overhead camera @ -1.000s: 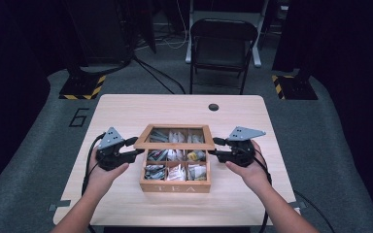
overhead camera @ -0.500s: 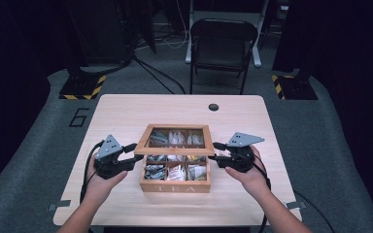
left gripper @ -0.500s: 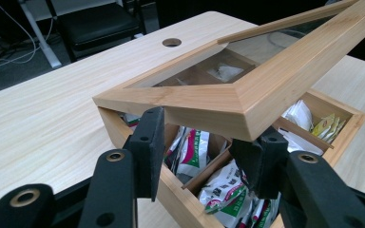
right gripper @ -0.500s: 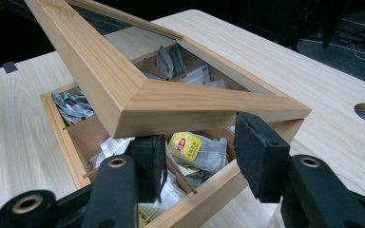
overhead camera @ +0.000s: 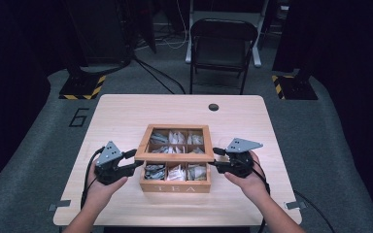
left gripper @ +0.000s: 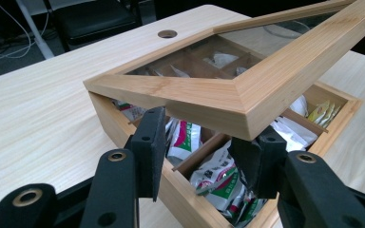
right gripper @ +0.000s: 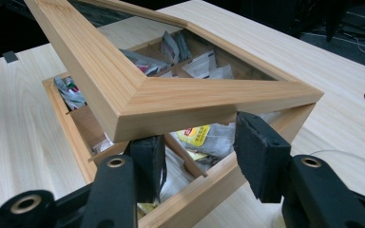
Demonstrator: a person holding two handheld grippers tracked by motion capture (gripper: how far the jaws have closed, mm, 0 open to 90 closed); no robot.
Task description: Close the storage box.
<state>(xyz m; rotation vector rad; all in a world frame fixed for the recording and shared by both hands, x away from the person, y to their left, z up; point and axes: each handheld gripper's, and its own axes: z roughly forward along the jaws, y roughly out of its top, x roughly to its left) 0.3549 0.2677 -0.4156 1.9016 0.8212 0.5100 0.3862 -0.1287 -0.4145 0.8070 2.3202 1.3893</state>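
A wooden tea box (overhead camera: 175, 187) marked TEA sits mid-table with packets of tea bags (overhead camera: 176, 172) in its compartments. Its glass-paned lid (overhead camera: 175, 128) is hinged at the back and stands partly raised. My left gripper (overhead camera: 135, 160) reaches under the lid's front left corner (left gripper: 240, 102); its jaws stand apart beneath it (left gripper: 204, 142), one outside the box wall, one over the packets. My right gripper (overhead camera: 216, 158) is under the front right corner (right gripper: 138, 102), its jaws also apart (right gripper: 199, 137) beneath the frame. The lid's corners look to rest on the fingertips.
The light wooden table (overhead camera: 126, 116) has a round cable hole (overhead camera: 213, 107) behind the box. A black folding chair (overhead camera: 221, 43) stands beyond the far edge. Bare tabletop lies to either side of the box.
Both hands have drawn toward the near edge and sunk a little. The lid's front edge has come down with them, so it lies flatter over the box.
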